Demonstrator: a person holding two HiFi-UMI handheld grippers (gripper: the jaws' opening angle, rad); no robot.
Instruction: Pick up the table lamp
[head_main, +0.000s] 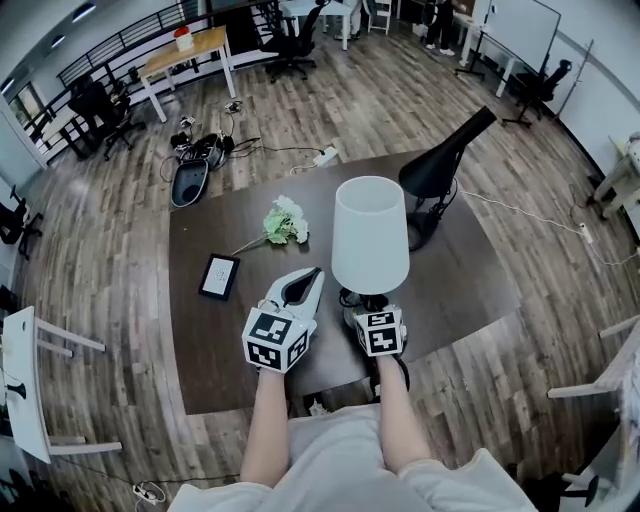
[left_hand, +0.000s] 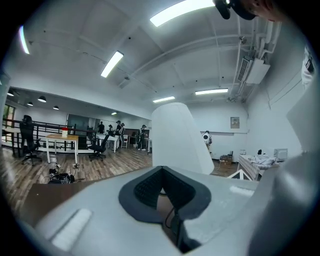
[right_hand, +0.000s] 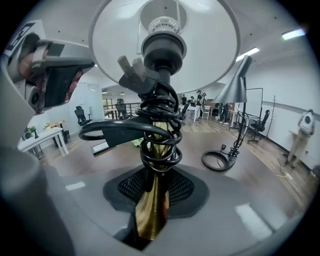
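The table lamp has a white shade (head_main: 370, 235) and a brass stem (right_hand: 152, 210) with black cord (right_hand: 160, 135) coiled round it. My right gripper (right_hand: 155, 192) is shut on that stem just below the coil, and the shade (right_hand: 165, 45) opens right above it. In the head view the right gripper (head_main: 373, 308) sits under the shade at the table's near side. My left gripper (head_main: 312, 276) is beside it on the left, pointing away from me, jaws together with nothing in them. From the left gripper (left_hand: 162, 172) the shade (left_hand: 180, 137) stands just ahead.
A black desk lamp (head_main: 440, 165) with its ring base (right_hand: 220, 161) stands at the far right of the dark table (head_main: 470, 290). A bunch of pale flowers (head_main: 285, 222) and a small framed tablet (head_main: 219, 276) lie to the left. Chairs and desks surround the table.
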